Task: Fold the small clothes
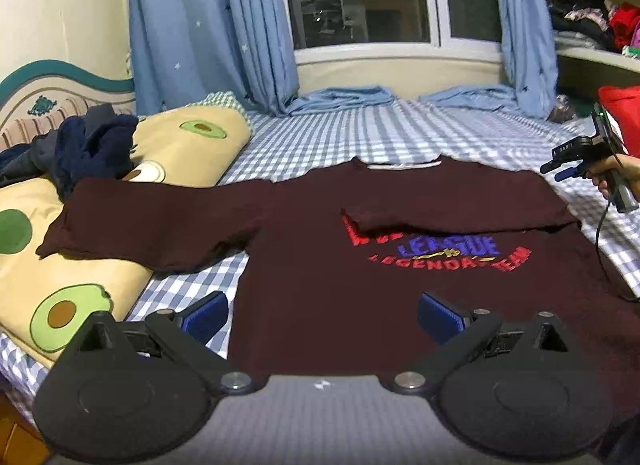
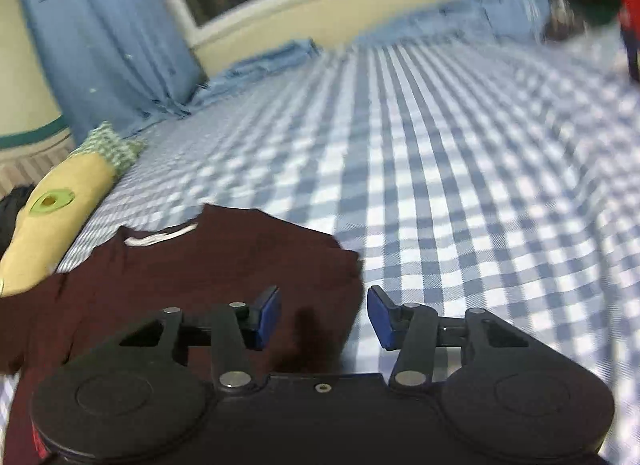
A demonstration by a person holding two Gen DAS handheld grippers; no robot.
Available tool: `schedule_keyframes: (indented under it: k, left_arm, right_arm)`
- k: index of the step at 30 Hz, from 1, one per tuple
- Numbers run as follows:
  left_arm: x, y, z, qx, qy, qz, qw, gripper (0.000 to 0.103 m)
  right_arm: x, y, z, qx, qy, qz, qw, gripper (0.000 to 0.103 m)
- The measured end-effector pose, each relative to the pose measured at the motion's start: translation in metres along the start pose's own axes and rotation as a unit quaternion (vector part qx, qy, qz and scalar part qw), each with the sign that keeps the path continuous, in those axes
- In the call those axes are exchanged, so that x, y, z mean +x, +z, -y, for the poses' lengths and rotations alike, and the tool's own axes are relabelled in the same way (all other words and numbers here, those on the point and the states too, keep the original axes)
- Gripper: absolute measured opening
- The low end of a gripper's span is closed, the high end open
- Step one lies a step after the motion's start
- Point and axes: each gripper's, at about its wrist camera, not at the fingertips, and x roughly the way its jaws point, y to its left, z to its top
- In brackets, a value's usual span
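The folded-over sleeve (image 1: 460, 217) covers the top line of the red and blue lettering (image 1: 436, 249) on the dark maroon long-sleeved shirt (image 1: 320, 285). Right wrist view's smeared with motion blur, so the blue-and-white checked bedsheet (image 2: 460, 185) looks streaky.

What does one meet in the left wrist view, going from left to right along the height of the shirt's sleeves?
Avocado pillow → spread sleeve → folded sleeve → right gripper.

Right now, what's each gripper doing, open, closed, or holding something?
Left gripper: open, empty, over the maroon shirt.
Right gripper: open, holding nothing.
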Motion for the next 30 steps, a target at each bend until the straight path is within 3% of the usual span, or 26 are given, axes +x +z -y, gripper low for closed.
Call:
schedule_keyframes:
  k: [3,6,8,10,11,13,15,17,21,24,26,28,30]
  left_arm:
    - [0.010,0.001,-0.001,-0.001,0.014,-0.014,0.9998,0.102]
    - [0.018,0.006,-0.004,-0.007,0.018,-0.024,0.9995,0.102]
    - [0.023,0.008,-0.004,-0.011,0.019,-0.027,0.9994,0.102]
    - [0.027,0.011,-0.004,-0.015,0.017,-0.028,0.9993,0.102]
    - [0.028,0.012,-0.003,-0.016,0.015,-0.028,0.9994,0.102]
    - [0.027,0.014,-0.001,-0.014,0.010,-0.025,0.9995,0.102]
    - [0.024,0.013,0.003,-0.009,0.005,-0.019,0.9998,0.102]
    - [0.021,0.013,0.005,-0.006,0.002,-0.014,0.9999,0.102]
    - [0.021,0.010,0.006,-0.012,-0.009,-0.017,0.9998,0.102]
    - [0.017,0.010,0.010,-0.011,-0.018,-0.009,0.9997,0.102]
    - [0.009,0.010,0.012,-0.007,-0.021,0.005,0.9997,0.102]
    - [0.002,0.010,0.013,-0.001,-0.023,0.009,0.9997,0.102]
    - [-0.005,0.006,0.009,0.000,-0.014,0.011,0.9998,0.102]
  right_arm:
    - [0.035,0.002,0.014,0.025,0.005,-0.023,0.999,0.049]
    - [0.044,0.003,0.020,0.045,0.041,0.014,0.998,0.010]
    - [0.038,0.006,0.028,0.060,0.054,0.061,0.995,0.007]
    - [0.043,0.006,0.039,0.075,0.024,0.065,0.995,0.001]
    - [0.051,0.004,0.042,0.069,-0.006,0.042,0.997,0.000]
    - [0.051,0.000,0.048,0.064,-0.007,0.039,0.997,0.000]
    - [0.035,-0.004,0.047,0.069,-0.020,0.057,0.996,0.020]
    - [0.004,-0.015,0.039,0.034,-0.016,0.093,0.995,0.023]
    - [-0.058,-0.053,0.014,-0.035,0.051,0.093,0.994,0.023]
    - [-0.083,-0.087,-0.018,-0.104,0.084,0.080,0.988,0.022]
    - [-0.079,-0.103,-0.041,-0.153,0.068,0.069,0.983,0.021]
    - [-0.057,-0.126,-0.054,-0.202,0.011,0.015,0.979,0.020]
    - [-0.061,-0.143,-0.059,-0.218,-0.006,0.040,0.975,0.020]
